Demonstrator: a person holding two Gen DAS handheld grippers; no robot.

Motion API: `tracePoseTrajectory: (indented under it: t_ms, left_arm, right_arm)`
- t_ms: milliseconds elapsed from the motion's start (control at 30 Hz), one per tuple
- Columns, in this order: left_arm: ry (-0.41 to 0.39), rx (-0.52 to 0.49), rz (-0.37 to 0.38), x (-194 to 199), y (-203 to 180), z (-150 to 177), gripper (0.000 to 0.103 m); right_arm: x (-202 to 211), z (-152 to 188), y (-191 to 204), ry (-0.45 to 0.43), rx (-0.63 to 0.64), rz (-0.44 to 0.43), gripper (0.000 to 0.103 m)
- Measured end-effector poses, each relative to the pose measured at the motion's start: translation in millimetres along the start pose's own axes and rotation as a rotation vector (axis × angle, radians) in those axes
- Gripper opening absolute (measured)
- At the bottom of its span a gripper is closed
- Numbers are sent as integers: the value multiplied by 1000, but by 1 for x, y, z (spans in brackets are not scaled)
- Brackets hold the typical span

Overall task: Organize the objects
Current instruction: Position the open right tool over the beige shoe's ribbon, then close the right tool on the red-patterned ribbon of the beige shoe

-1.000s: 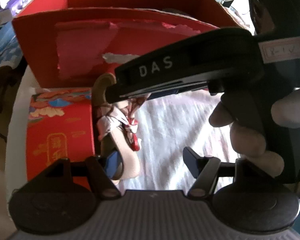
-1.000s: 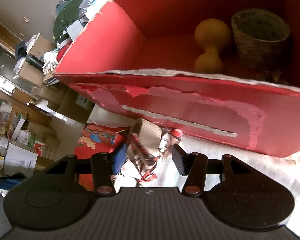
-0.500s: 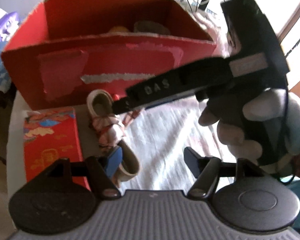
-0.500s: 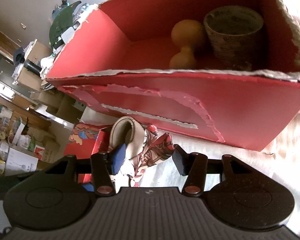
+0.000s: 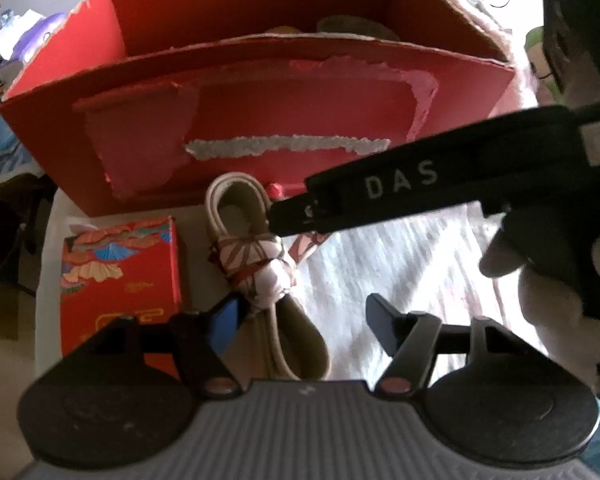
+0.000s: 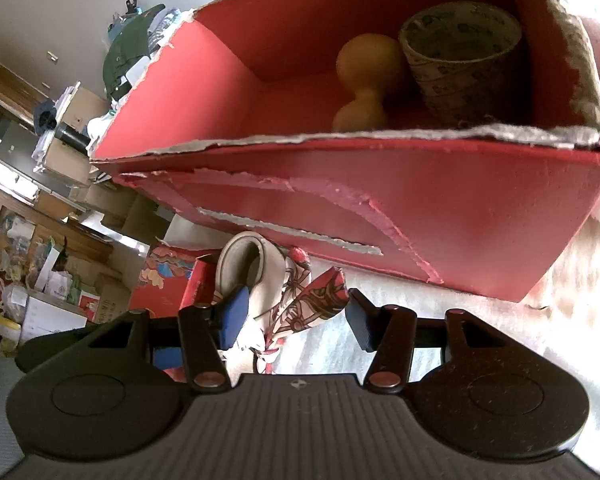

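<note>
A: Biggest first. Red cardboard box (image 6: 440, 220) open-topped on the white cloth (image 5: 400, 264), already holding a yellow gourd-shaped toy (image 6: 364, 84) and a patterned paper cup (image 6: 464, 56).

B: Loose items?

A: Small red printed carton (image 5: 120, 272) just beside the box's front left corner. Beige looped strap with a patterned scarf knotted round it (image 5: 256, 260), lying in front of the box, near the front wall.

B: Grippers?

A: Left gripper (image 5: 300, 316): jaws closing, strap partly between them, blue pad beside the knot, no clamp seen. Right gripper (image 6: 292, 312): jaws opening, straddling the scarf end, not pressing.

B: Step?

A: Probably pick-up of the strap, not yet gripped. Next: close 1 gripper on the knot, lift over the torn front rim, drop inside. Floppy tails could snag.
</note>
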State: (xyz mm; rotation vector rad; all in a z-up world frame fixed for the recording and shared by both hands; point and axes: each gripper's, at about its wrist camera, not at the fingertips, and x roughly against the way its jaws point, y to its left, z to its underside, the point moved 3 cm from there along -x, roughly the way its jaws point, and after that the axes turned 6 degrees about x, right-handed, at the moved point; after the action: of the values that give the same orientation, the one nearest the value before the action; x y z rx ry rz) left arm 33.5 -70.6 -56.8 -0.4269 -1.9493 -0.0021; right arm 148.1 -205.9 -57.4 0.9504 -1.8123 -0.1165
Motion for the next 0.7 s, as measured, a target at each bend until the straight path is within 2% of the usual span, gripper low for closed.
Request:
tracePoseTrajectory:
  t_ms: [100, 200, 333, 533, 700]
  left_arm:
    - [9, 9, -18, 1, -3, -2, 68]
    - [28, 17, -48, -8, -3, -7, 67]
    - [71, 52, -74, -19, 6, -6, 60]
    - [75, 44, -97, -20, 5, -6, 53]
    - [73, 43, -108, -20, 3, -7, 51]
  right_arm:
    - [-1, 0, -1, 3, 3, 5, 54]
    - [-5, 3, -4, 22, 24, 76, 49]
    - [1, 4, -11, -1, -34, 18, 49]
    - [5, 6, -12, -4, -34, 36, 49]
    - [13, 8, -19, -15, -51, 49, 49]
